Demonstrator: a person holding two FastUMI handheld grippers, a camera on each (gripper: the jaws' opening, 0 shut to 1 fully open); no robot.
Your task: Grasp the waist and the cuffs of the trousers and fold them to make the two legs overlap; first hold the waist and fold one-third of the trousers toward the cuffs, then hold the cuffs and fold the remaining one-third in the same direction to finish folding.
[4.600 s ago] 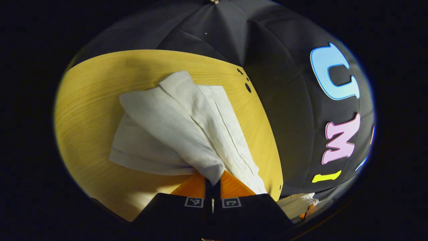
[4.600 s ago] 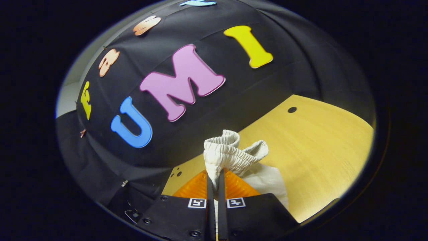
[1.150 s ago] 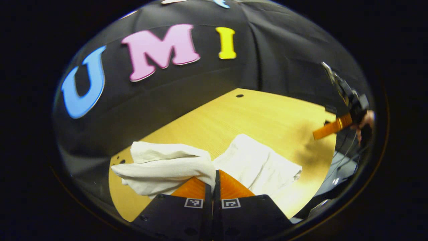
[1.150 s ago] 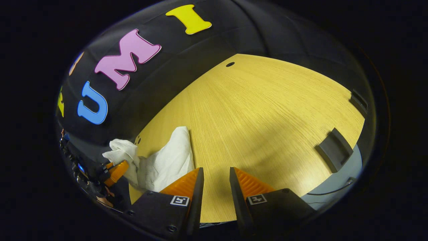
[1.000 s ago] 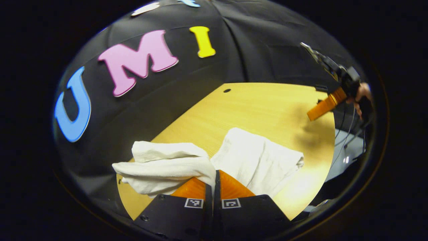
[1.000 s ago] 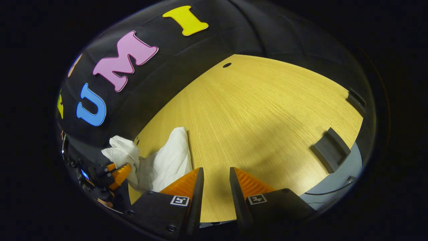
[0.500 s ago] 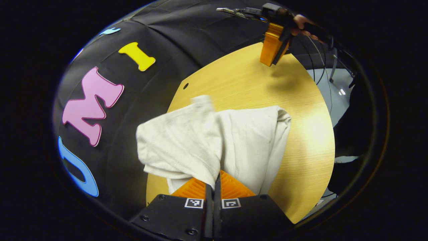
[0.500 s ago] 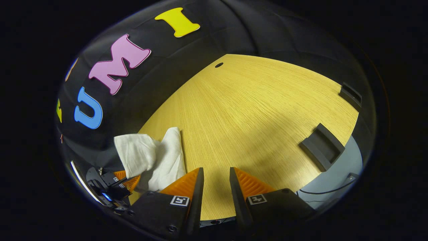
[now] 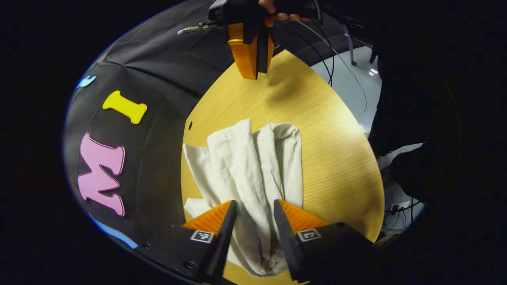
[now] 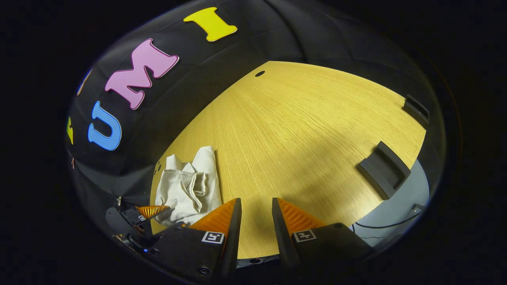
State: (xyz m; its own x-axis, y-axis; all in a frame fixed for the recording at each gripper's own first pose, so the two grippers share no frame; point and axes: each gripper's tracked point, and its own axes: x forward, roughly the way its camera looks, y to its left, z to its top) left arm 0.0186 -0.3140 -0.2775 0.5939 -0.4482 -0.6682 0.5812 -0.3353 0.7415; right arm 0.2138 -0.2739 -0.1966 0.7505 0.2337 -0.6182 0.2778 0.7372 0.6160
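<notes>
Left gripper view: the near end of the folded trousers [image 9: 253,170] runs under the left gripper [image 9: 254,215] and out of sight. The hand [image 9: 279,10] gripping the right gripper [image 9: 249,59] is cropped at the top edge. Waist and cuffs cannot be told apart.

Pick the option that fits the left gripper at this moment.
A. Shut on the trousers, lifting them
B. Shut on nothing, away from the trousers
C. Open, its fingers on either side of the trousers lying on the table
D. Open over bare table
C: in the left gripper view the left gripper stands with its jaws apart, the folded trousers lying between them on the table.
</notes>
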